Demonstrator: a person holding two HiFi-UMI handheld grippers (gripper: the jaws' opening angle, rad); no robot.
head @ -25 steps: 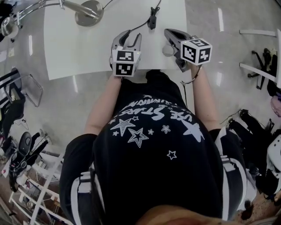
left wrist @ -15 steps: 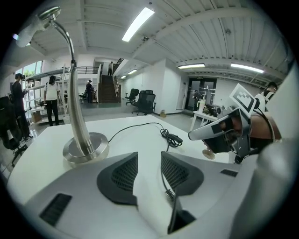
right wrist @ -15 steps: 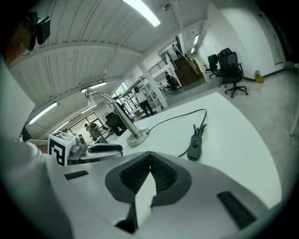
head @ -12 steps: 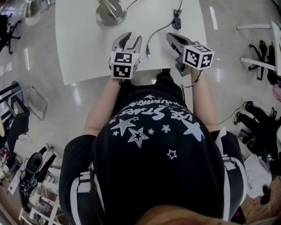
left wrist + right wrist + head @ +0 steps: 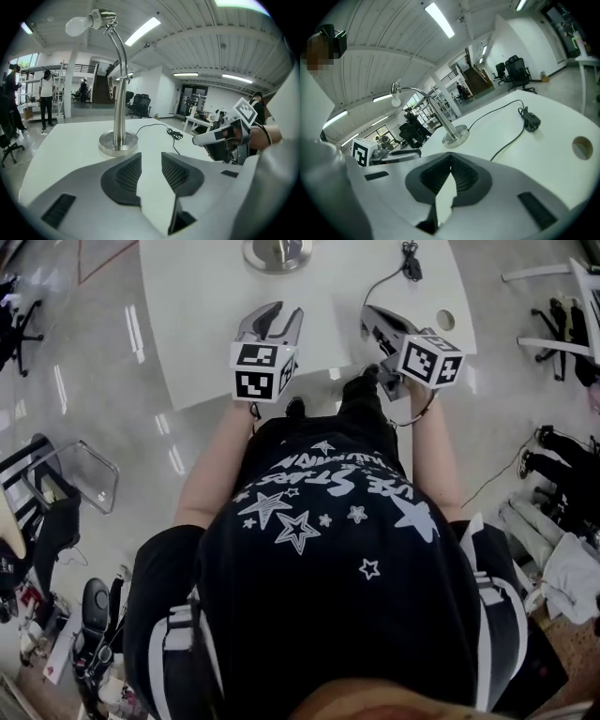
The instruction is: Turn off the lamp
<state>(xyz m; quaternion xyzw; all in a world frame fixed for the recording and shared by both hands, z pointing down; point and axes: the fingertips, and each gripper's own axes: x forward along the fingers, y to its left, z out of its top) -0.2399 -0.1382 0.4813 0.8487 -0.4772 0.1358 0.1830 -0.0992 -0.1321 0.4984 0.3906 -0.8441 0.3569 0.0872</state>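
Note:
The lamp has a round metal base (image 5: pixel 277 251) at the far side of the white table (image 5: pixel 197 324). From the left gripper view its base (image 5: pixel 118 143) carries a curved stem up to a white bulb (image 5: pixel 77 26); I cannot tell whether it is lit. Its black cord runs to an inline switch (image 5: pixel 409 261), (image 5: pixel 176 135), (image 5: pixel 531 122). My left gripper (image 5: pixel 275 317), (image 5: pixel 151 161) is open and empty, short of the base. The right gripper (image 5: pixel 370 315), (image 5: pixel 450 159) is shut on nothing, near the table's front edge, with the cord ahead of it.
A round cable hole (image 5: pixel 444 320), (image 5: pixel 582 146) is in the table by the right gripper. Office chairs (image 5: pixel 553 306) stand on the floor to the right, and a clear chair (image 5: pixel 80 474) to the left. People stand far off in the hall (image 5: pixel 46 98).
The head view has swung, so the lamp base slid from the upper left to the top centre. Both grippers stay near the table's front edge, with their jaws as before.

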